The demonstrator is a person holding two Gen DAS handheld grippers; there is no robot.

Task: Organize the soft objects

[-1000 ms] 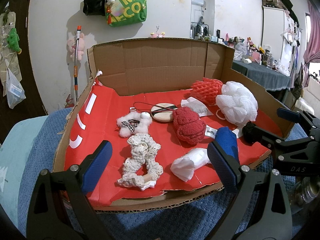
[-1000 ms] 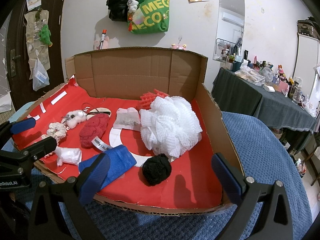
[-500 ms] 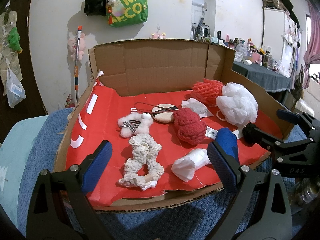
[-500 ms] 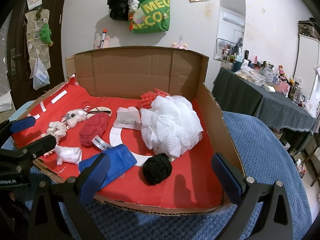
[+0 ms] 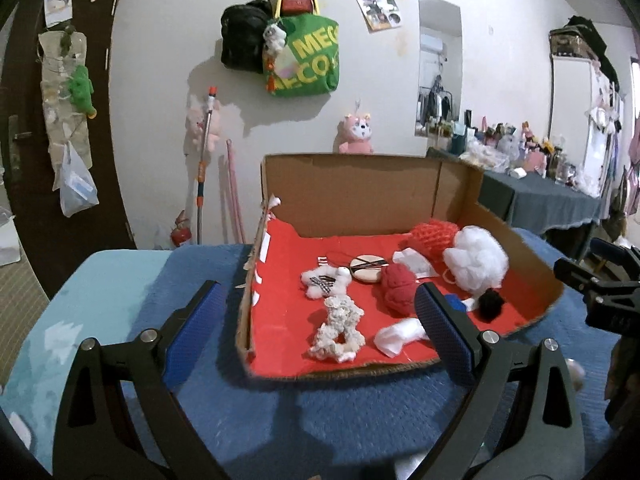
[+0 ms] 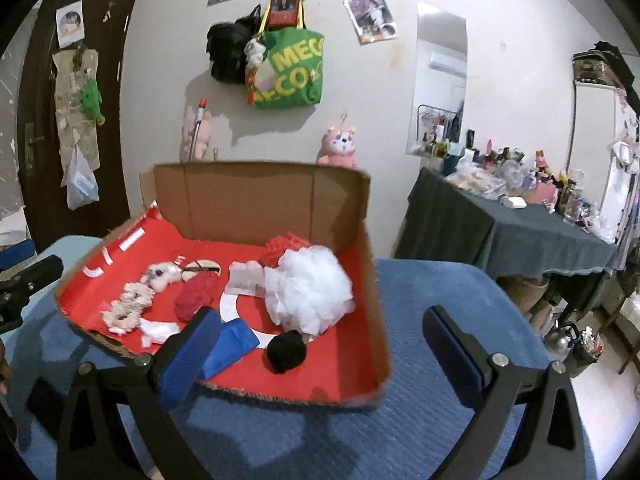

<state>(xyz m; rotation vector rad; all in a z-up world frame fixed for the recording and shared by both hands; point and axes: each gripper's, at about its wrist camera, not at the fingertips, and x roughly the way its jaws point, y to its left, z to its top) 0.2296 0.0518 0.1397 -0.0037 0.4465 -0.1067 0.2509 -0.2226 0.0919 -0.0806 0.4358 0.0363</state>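
While both tongs hang apart and hold nothing, the left wrist view shows the left tongs (image 5: 316,330) spread wide over the blue textured surface (image 5: 352,420), short of the cardboard tray (image 5: 352,196). On the tray's red lining lie a cream crocheted piece (image 5: 338,330) near the front edge, a crumpled white tissue (image 5: 398,336) just beside it, and a fluffy white toy with a checked bow (image 5: 324,280) behind. A round powder puff (image 5: 366,268) sits further back, touching a dark red knitted ball (image 5: 398,292). A white mesh bath pouf (image 5: 476,260) rests against the right wall next to an orange-red foam net (image 5: 434,234), with a black pompom (image 5: 490,304) in front. The right tongs (image 5: 600,280) show at the right margin.

From the right wrist, the right tongs (image 6: 320,354) also stand wide open above the surface, at the tray's near right corner. A folded blue cloth (image 6: 232,344) lies by the front edge beside the pompom, and a green tote bag (image 6: 288,72) hangs on the wall behind.
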